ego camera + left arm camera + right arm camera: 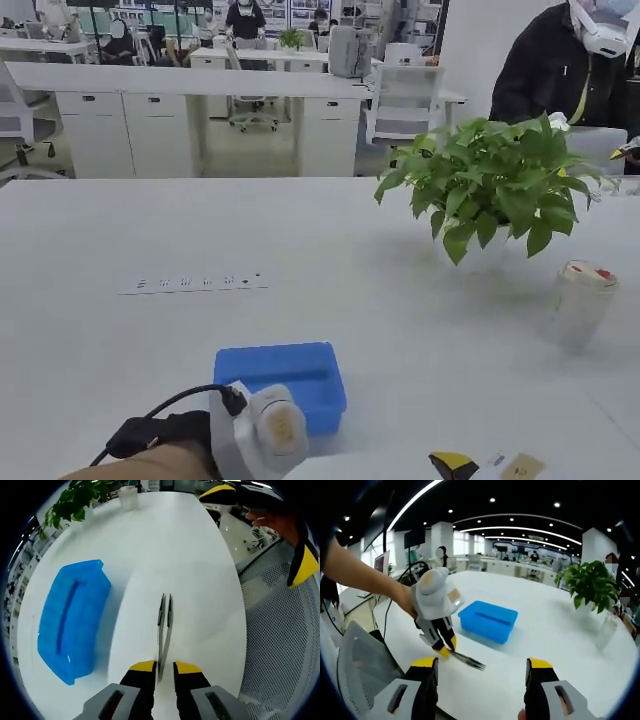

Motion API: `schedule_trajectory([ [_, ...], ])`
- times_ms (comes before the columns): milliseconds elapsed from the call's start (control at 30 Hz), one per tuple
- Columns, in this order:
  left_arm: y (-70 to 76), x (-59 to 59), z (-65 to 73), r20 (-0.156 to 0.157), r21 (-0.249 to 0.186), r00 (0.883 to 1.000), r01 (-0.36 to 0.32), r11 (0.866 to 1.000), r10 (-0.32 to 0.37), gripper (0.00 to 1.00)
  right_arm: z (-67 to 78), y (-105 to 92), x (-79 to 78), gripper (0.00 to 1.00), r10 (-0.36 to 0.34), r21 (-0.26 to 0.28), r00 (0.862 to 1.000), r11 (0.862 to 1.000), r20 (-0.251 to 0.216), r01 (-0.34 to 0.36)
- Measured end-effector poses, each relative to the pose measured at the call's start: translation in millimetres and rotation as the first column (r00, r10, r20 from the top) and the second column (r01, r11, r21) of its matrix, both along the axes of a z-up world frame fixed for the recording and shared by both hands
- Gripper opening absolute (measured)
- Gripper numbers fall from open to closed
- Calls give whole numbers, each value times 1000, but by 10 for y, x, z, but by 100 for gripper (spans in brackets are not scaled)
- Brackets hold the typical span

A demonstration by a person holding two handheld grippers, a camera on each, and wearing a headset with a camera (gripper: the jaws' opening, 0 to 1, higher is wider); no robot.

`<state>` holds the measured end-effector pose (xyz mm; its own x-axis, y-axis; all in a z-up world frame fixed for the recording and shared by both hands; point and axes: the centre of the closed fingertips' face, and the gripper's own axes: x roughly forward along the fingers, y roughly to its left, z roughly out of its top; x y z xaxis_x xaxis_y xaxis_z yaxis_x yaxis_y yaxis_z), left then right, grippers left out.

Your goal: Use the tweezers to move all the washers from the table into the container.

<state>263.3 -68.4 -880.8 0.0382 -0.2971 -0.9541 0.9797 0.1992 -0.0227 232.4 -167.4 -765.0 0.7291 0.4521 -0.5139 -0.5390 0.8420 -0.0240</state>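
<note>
A blue rectangular container (282, 380) sits on the white table (330, 270) near its front edge. Beyond it lies a row of several small washers (192, 283). My left gripper (165, 666) is shut on a pair of metal tweezers (164, 625), whose tips hover over bare table to the right of the container (72, 617). In the head view the left gripper (262, 432) is just in front of the container. My right gripper (482, 664) is open and holds nothing. It faces the left gripper (437, 611), the tweezers (469, 660) and the container (487, 620).
A leafy potted plant (490, 185) stands at the back right, with a clear lidded jar (580, 300) in front of it. A mesh chair (285, 645) sits by the table's edge. A person (560, 60) stands beyond the plant, with desks behind.
</note>
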Motion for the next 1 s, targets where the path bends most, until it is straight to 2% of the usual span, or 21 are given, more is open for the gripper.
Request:
schedule_trajectory([
  [67, 50, 18, 29, 19, -9, 1000, -13, 1000, 14, 15, 6, 3, 2, 71, 1, -2, 1000, 1000, 5, -1],
  [100, 60, 50, 54, 36, -24, 999, -39, 999, 40, 14, 10, 1, 5, 72, 0, -3, 1000, 1000, 8, 0],
  [133, 69, 72, 102, 46, -59, 997, -63, 996, 66, 15, 14, -1, 8, 73, -1, -1, 1000, 1000, 10, 1],
  [167, 78, 56, 129, 32, -75, 995, -88, 993, 90, 15, 19, -4, 10, 74, -4, 3, 1000, 1000, 12, 4],
  [200, 93, 50, 176, 23, -100, 991, -125, 987, 128, 17, 21, -9, 12, 75, -6, 5, 1000, 1000, 12, 6],
  [267, 96, 90, 269, 48, -159, 983, -165, 973, 175, 19, 38, -22, 18, 77, -12, 22, 1000, 1000, 12, 11],
  [333, 97, 118, 391, 77, -234, 973, -192, 953, 215, 21, 61, -36, 26, 79, -21, 43, 1000, 999, 16, 20],
  [367, 128, 104, 467, 77, -268, 965, -221, 938, 249, 23, 66, -46, 33, 80, -28, 49, 999, 998, 17, 27],
  [400, 159, 93, 507, 74, -284, 959, -241, 928, 272, 26, 66, -50, 38, 82, -33, 52, 999, 998, 16, 32],
  [467, 224, 121, 650, 103, -354, 936, -281, 892, 336, 31, 65, -51, 44, 85, -39, 59, 999, 998, 15, 38],
  [533, 300, 95, 787, 100, -412, 911, -328, 850, 400, 37, 61, -53, 44, 86, -41, 58, 999, 998, 13, 40],
  [567, 332, 86, 874, 92, -458, 890, -361, 812, 447, 40, 64, -54, 46, 86, -43, 59, 999, 997, 15, 42],
  [633, 381, 51, 996, 85, -519, 860, -393, 759, 504, 45, 71, -63, 48, 87, -49, 61, 999, 997, 18, 48],
  [700, 458, 13, 1090, 94, -562, 826, -416, 715, 555, 47, 73, -77, 51, 87, -58, 70, 998, 996, 14, 57],
  [767, 542, -31, 1131, 91, -577, 796, -448, 683, 598, 50, 83, -100, 60, 89, -71, 75, 997, 995, 17, 70],
  [833, 623, -91, 1203, 87, -612, 763, -466, 639, 640, 52, 94, -120, 64, 89, -84, 92, 996, 992, 13, 82],
  [867, 659, -137, 1243, 68, -635, 743, -482, 603, 666, 52, 98, -126, 66, 89, -87, 101, 996, 991, 10, 85],
  [900, 682, -175, 1270, 61, -647, 732, -489, 585, 679, 53, 103, -135, 69, 88, -91, 113, 996, 989, 7, 90],
  [933, 715, -209, 1296, 59, -657, 715, -497, 567, 697, 55, 107, -142, 72, 89, -96, 122, 995, 988, 5, 95],
  [967, 775, -264, 1318, 65, -663, 693, -507, 550, 718, 57, 111, -157, 76, 89, -104, 134, 995, 986, 2, 103],
  [1000, 817, -301, 1326, 73, -664, 681, -512, 546, 728, 58, 114, -166, 79, 89, -109, 141, 994, 984, 0, 108],
])
